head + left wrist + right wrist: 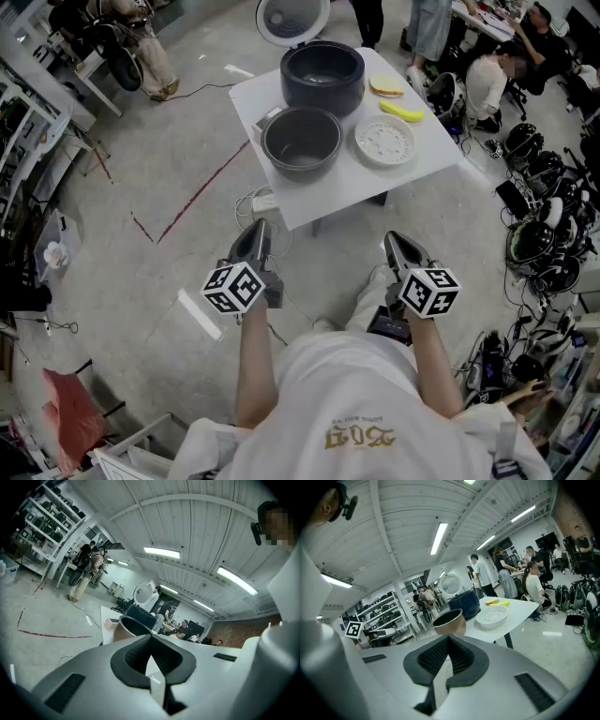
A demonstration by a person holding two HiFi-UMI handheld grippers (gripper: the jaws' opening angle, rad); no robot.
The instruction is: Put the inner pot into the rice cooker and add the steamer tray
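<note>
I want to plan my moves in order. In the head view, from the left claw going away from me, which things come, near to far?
left claw → inner pot → rice cooker → raised lid

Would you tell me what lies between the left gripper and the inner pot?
Head view: between left gripper and pot lie a white cable on the floor and the table's edge.

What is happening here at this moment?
A person stands back from the white table, holding the left tool and the right tool, both shut and empty. On the table the inner pot sits beside the open rice cooker, with the steamer tray next to it. Nothing is loaded yet.
</note>
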